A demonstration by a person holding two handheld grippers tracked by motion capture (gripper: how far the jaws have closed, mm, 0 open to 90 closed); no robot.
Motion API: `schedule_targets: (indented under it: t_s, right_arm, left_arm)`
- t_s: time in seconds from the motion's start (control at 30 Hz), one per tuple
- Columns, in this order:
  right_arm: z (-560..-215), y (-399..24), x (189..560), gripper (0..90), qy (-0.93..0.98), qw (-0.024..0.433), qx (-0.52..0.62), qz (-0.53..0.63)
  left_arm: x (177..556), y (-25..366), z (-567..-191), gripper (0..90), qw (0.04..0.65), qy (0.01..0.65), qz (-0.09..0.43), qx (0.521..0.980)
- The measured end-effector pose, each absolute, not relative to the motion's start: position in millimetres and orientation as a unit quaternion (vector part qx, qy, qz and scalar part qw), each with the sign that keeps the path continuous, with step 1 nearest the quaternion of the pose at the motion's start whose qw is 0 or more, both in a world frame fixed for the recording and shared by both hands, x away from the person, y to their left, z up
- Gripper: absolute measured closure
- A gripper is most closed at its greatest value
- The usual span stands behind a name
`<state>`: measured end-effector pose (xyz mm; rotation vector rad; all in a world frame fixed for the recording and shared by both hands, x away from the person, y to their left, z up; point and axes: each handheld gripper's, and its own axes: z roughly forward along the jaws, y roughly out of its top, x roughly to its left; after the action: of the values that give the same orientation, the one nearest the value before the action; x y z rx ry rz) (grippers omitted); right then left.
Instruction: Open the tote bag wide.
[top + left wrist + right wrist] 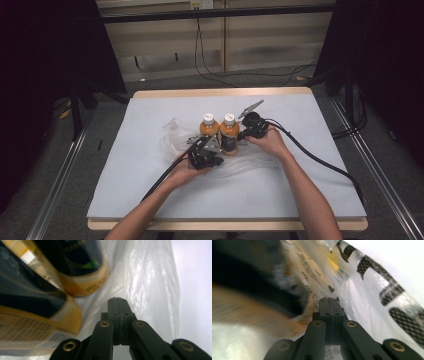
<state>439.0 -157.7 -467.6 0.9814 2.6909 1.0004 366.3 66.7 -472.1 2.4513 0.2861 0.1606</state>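
Observation:
Two orange juice bottles with white caps and dark labels stand side by side, the left bottle point(207, 128) and the right bottle point(229, 131), on a crumpled clear plastic bag point(172, 134). My left gripper point(218, 159) is low at the front of the bottles, jaws shut. In the left gripper view its shut tips point(117, 300) hover over the bag's film point(150, 277), with both bottles point(82, 270) close at the left. My right gripper point(241, 135) is beside the right bottle, also shut. Its tips point(329, 299) point at the bag's black-printed film point(372, 287), next to a blurred bottle point(249, 300).
A white cover point(150, 195) lies over the wooden table point(220, 93). Black cables point(320, 160) trail from both grippers toward the front. Dark curtains and stands flank the table, and more cables lie on the floor behind it.

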Motion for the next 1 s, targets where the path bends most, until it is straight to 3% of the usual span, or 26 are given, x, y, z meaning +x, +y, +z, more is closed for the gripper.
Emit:
schedule_targets:
  t_s: [0.33,0.73,1.0]
  right_arm:
    - [-475.2,-158.1,459.0,90.0,0.873,0.043,0.366,0.320]
    - [-475.2,-144.9,481.4,90.0,0.865,0.089,0.389,0.304]
    - [-475.8,-142.6,491.6,90.0,0.856,0.104,0.409,0.299]
  left_arm:
    - [353.8,71.2,-471.4,90.0,0.326,0.093,0.038,0.940]
    - [333.8,77.1,-469.8,90.0,0.325,0.059,-0.005,0.944]
    - [323.9,78.1,-471.6,90.0,0.338,0.056,-0.001,0.940]
